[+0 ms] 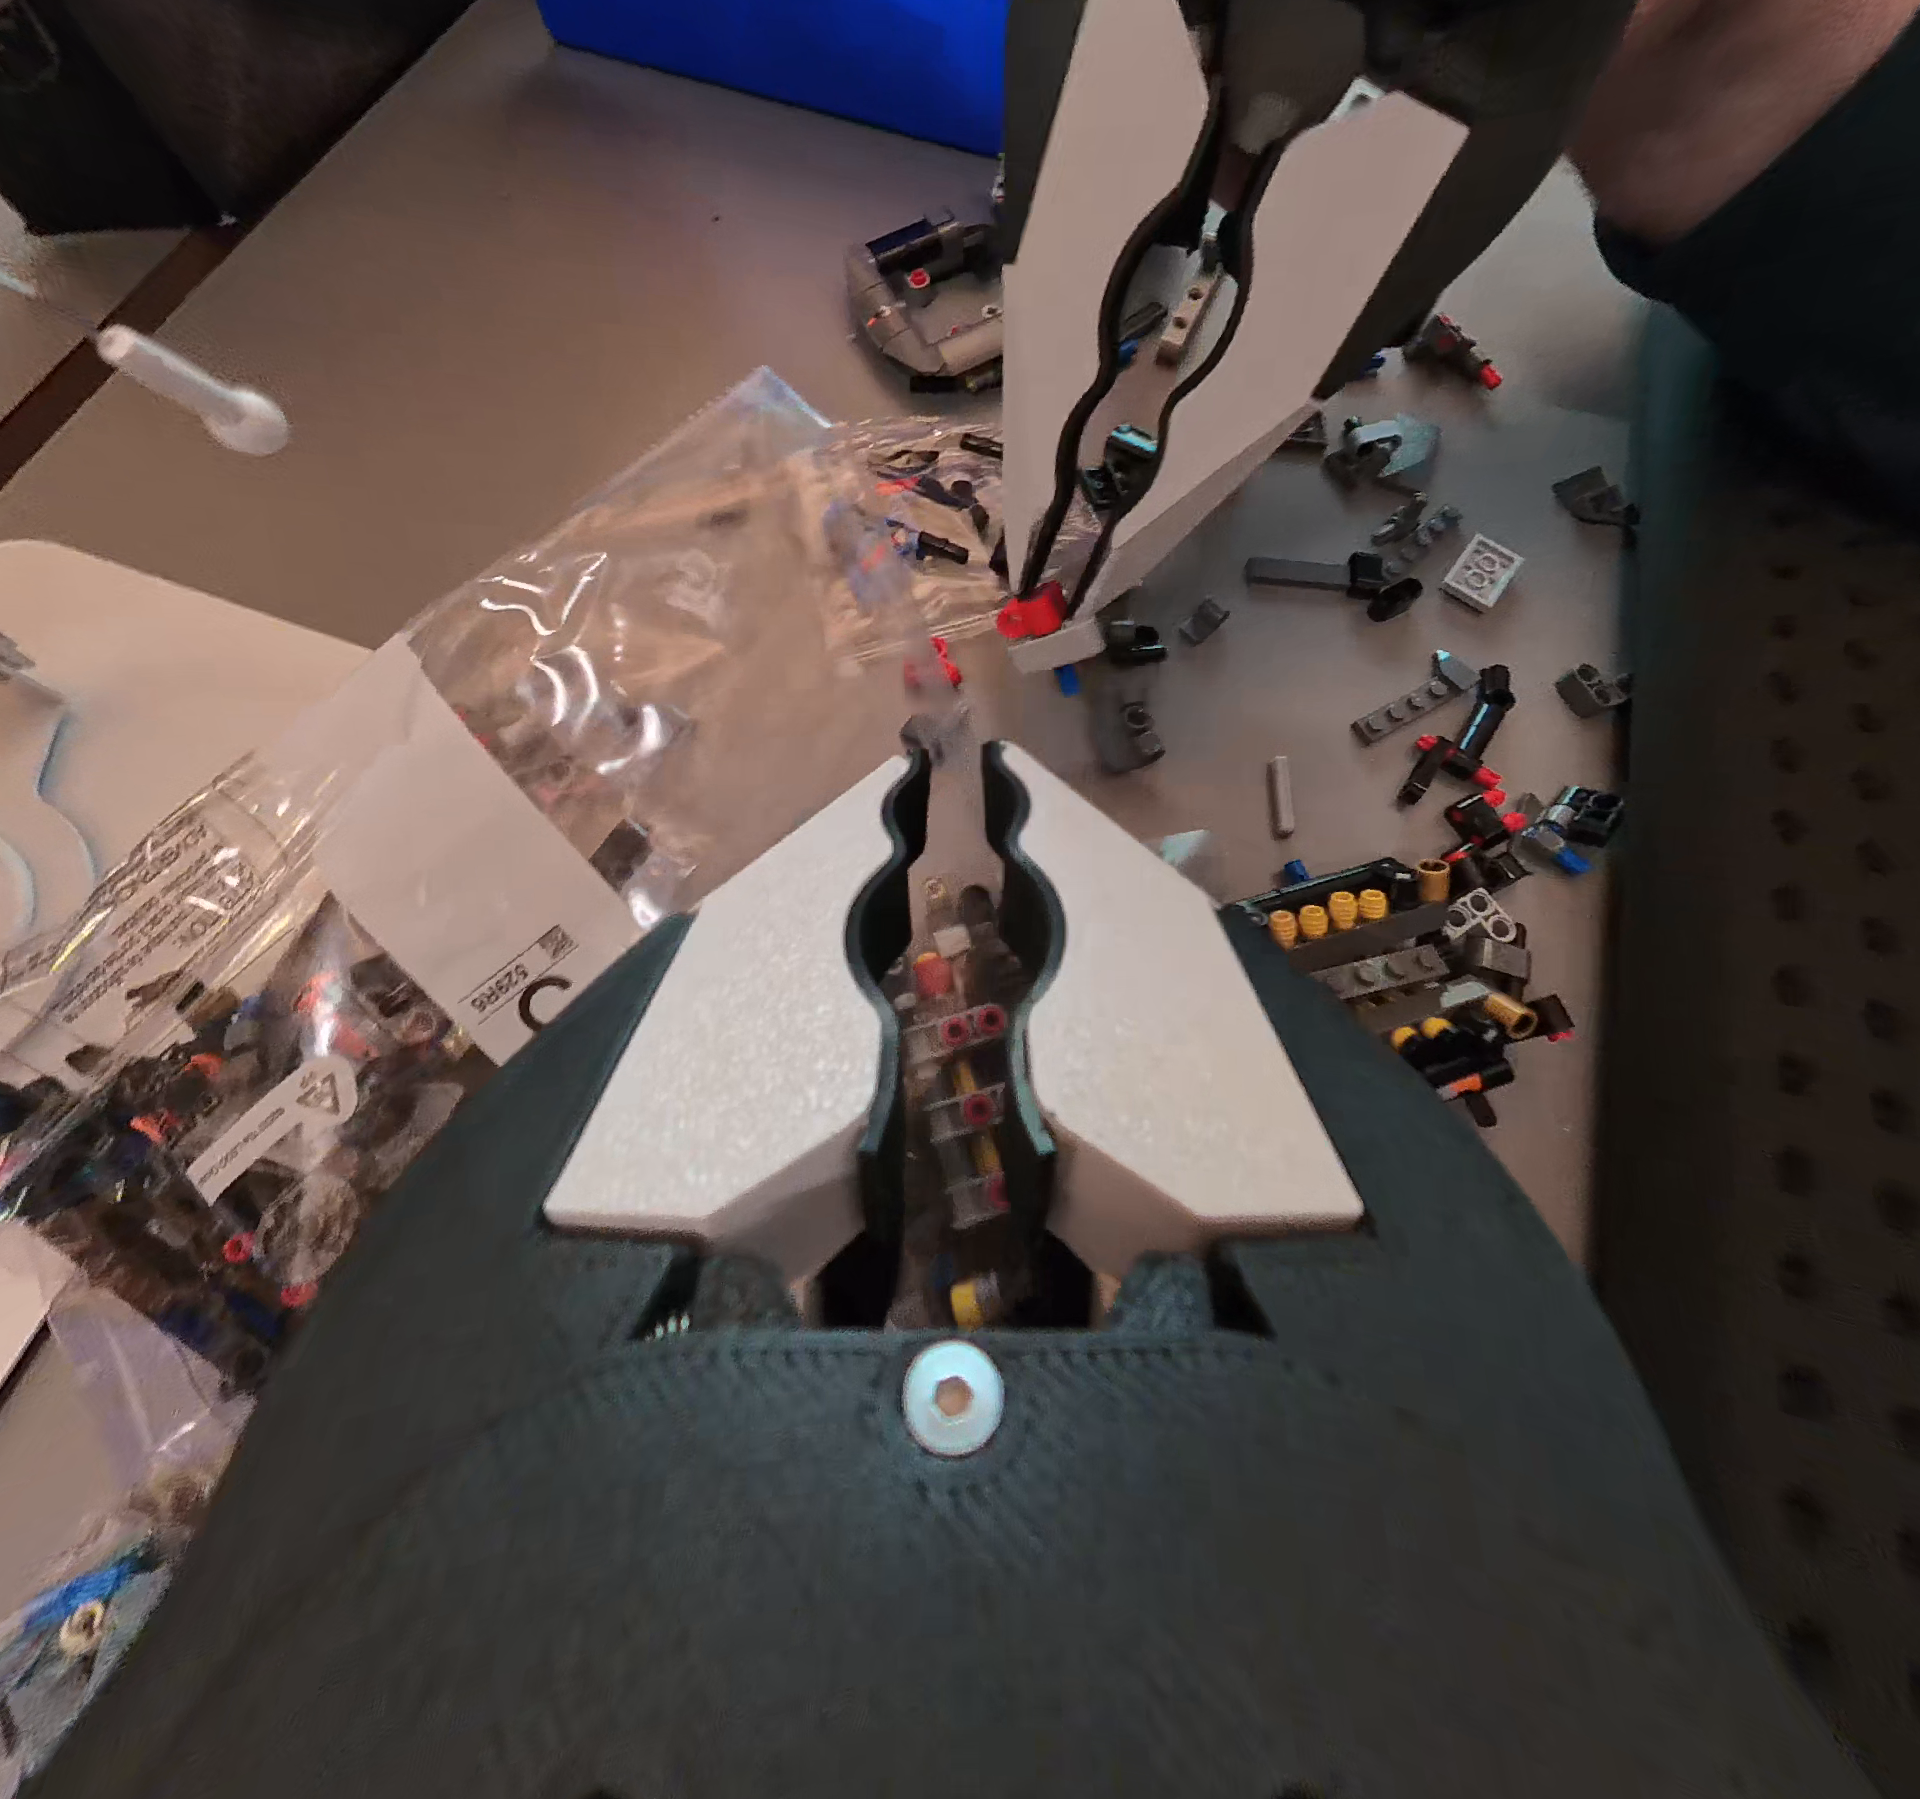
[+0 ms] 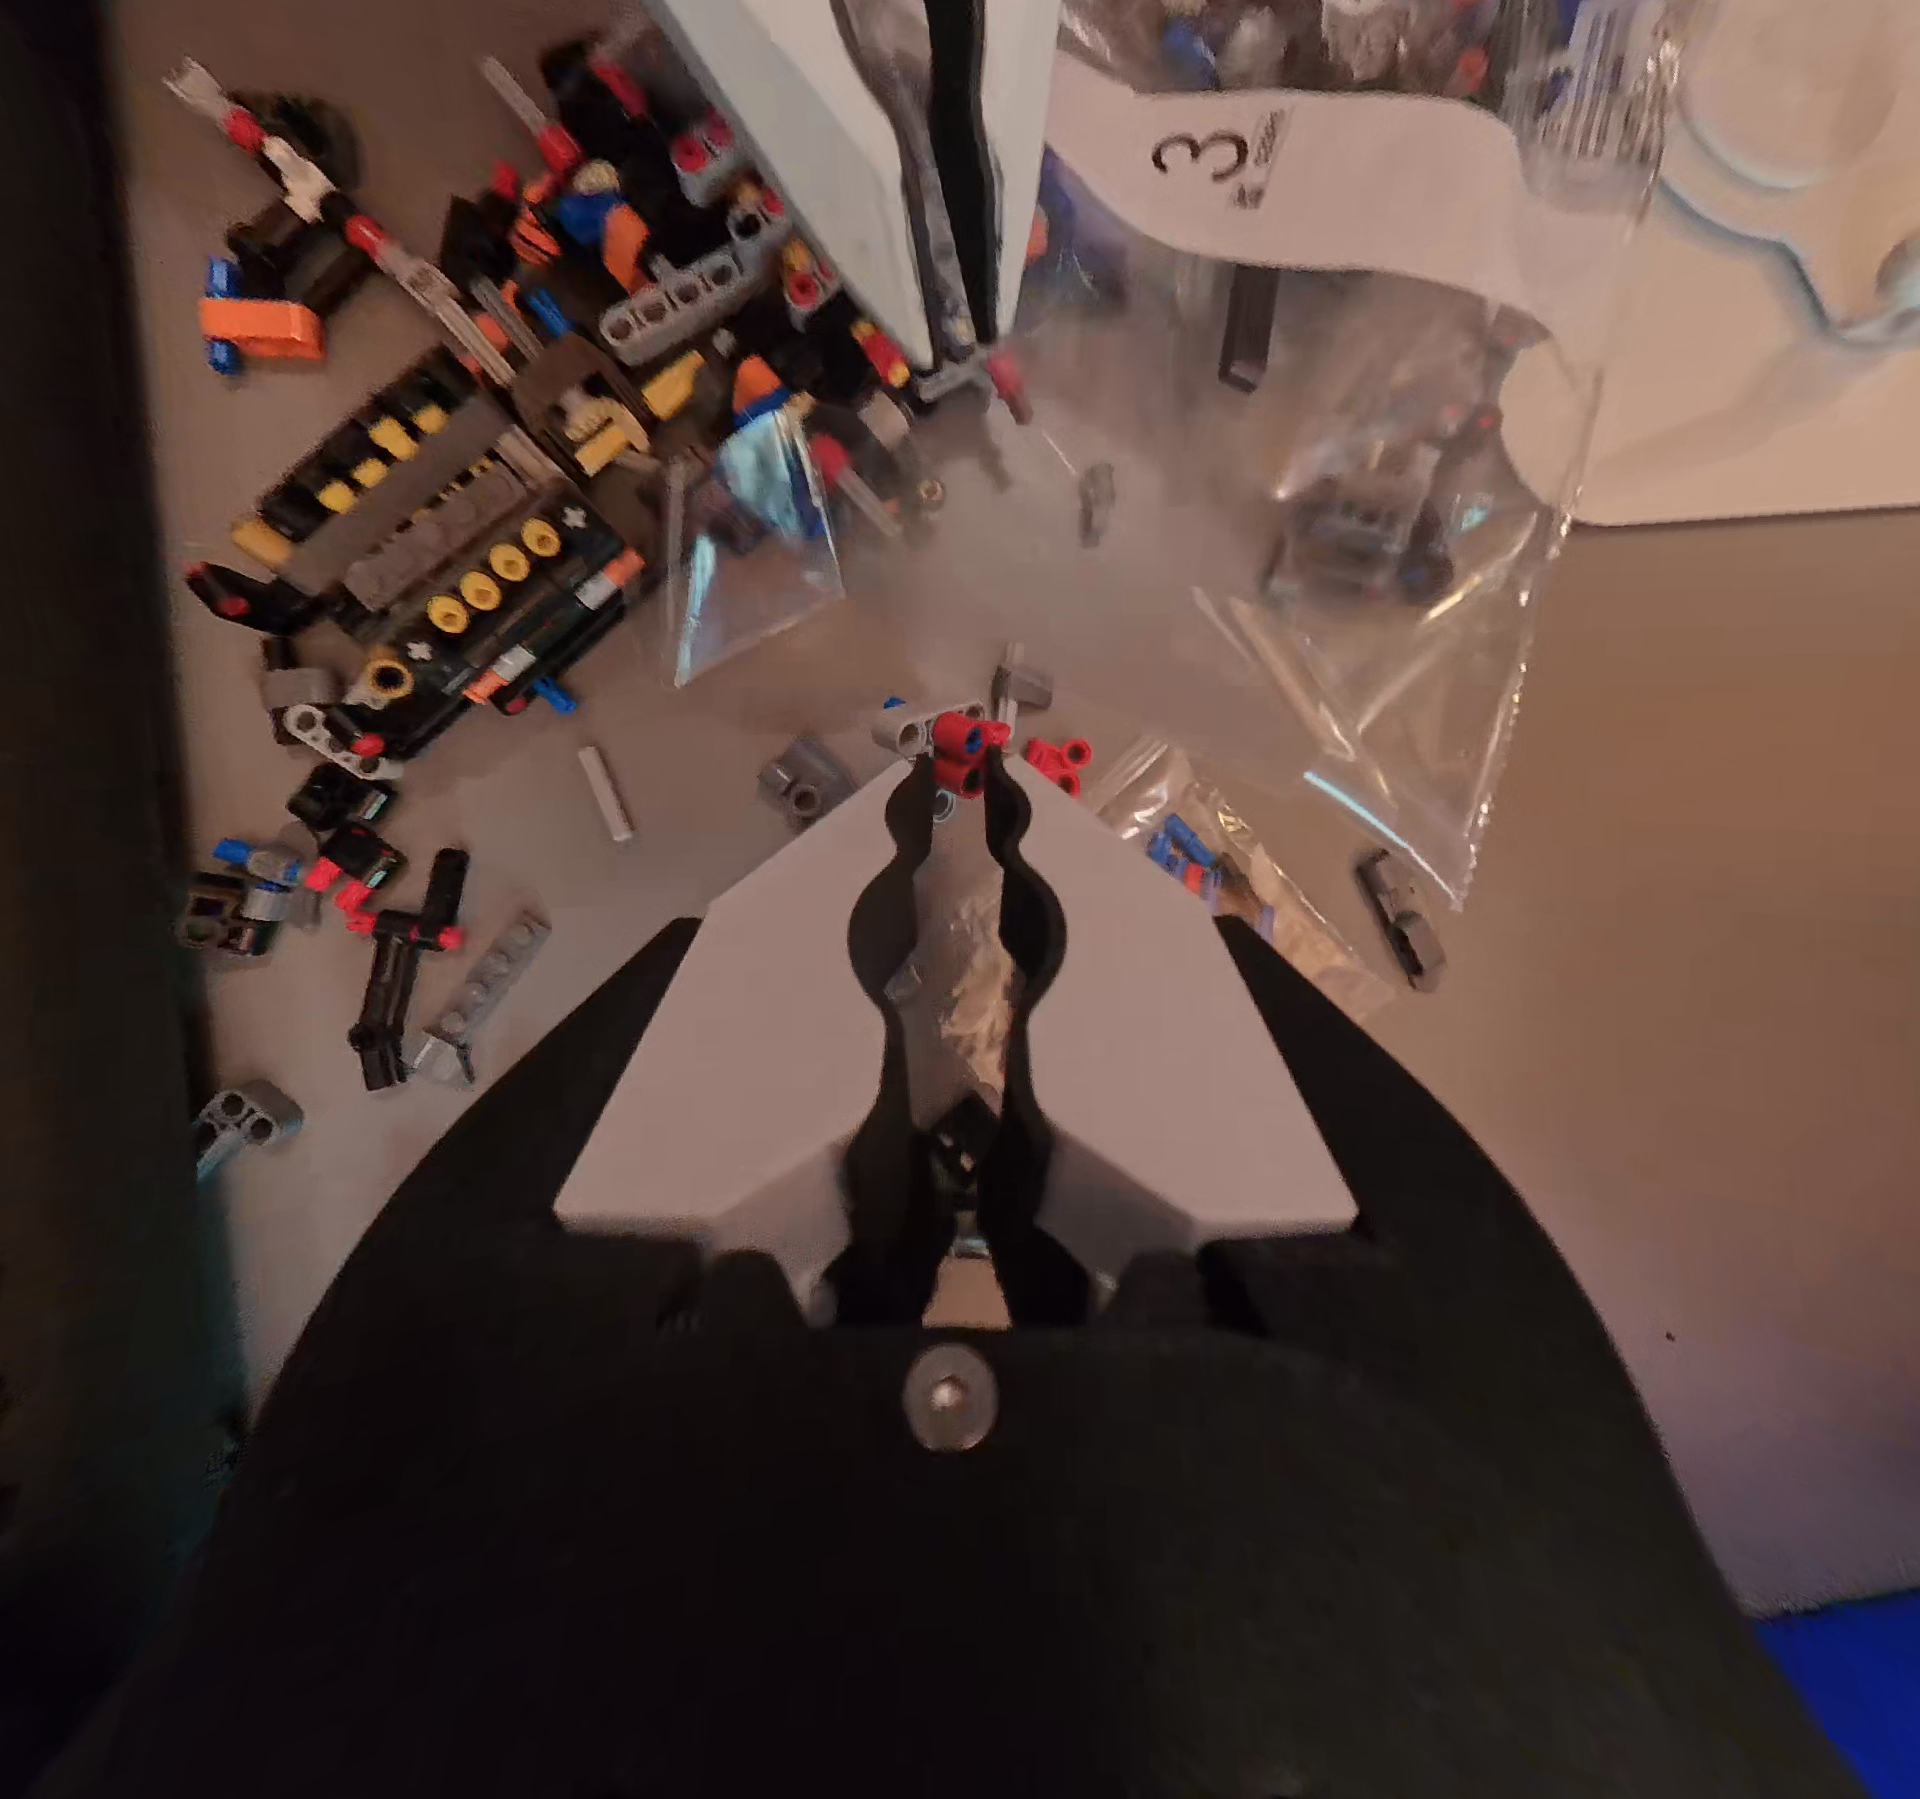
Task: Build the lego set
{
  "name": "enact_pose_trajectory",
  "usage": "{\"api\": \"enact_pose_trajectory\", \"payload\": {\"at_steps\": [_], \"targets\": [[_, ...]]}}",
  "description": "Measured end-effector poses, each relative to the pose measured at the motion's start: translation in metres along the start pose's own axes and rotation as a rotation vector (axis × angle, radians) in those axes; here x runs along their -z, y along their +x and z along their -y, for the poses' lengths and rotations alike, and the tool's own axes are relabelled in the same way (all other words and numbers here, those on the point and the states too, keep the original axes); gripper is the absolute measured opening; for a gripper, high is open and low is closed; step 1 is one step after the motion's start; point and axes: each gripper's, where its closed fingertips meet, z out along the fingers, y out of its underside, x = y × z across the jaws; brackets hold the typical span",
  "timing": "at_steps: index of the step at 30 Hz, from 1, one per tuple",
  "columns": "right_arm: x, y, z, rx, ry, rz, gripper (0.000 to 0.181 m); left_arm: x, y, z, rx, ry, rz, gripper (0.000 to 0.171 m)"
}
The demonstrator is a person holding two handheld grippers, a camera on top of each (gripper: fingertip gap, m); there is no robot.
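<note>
Right gripper (image 2: 956, 762): jaws nearly closed, tips pinching a small red connector piece (image 2: 964, 743) with blue showing in its holes; seen from the left wrist view, the same red connector piece (image 1: 1031, 608) sits at the tips of the right gripper (image 1: 1039, 606), held above the table (image 1: 499, 274). Left gripper (image 1: 951, 762): jaws close together with a narrow gap, a long grey-and-black assembly (image 1: 966, 1074) with red and yellow pins lying between its fingers; whether the tips actually clamp it cannot be told. A second red connector (image 2: 1060, 754) lies just right of the right gripper's tips. Black block with yellow studs (image 2: 447, 565): on the table, left of and beyond the right gripper. Loose grey, black and red parts (image 1: 1455, 731): scattered right of the left gripper. Clear plastic bags (image 1: 582, 606): left of the left gripper.
</note>
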Motion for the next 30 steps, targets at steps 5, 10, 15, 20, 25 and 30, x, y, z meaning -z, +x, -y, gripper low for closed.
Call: {"api": "enact_pose_trajectory", "payload": {"at_steps": [5,10,15,20,25,30], "targets": [[0.009,-0.005,0.021,-0.012,0.123,0.038,0.007,-0.006,0.013,0.001,-0.069,-0.015,-0.022,0.013],[0.017,-0.004,0.032,-0.028,0.194,0.042,0.007,-0.012,0.018,0.000,-0.083,-0.026,-0.034,0.016],[0.015,-0.003,0.035,-0.022,0.203,0.031,0.007,-0.015,0.021,0.001,-0.092,-0.024,-0.041,0.016],[0.014,-0.005,0.040,-0.005,0.214,0.023,0.007,-0.017,0.021,0.003,-0.081,-0.015,-0.049,0.010],[0.014,-0.003,0.040,-0.006,0.219,0.015,0.005,-0.018,0.019,0.001,-0.093,-0.027,-0.032,0.002],[0.018,-0.004,0.043,-0.001,0.244,0.019,0.003,-0.017,0.018,0.001,-0.104,-0.024,-0.025,0.002]]}}
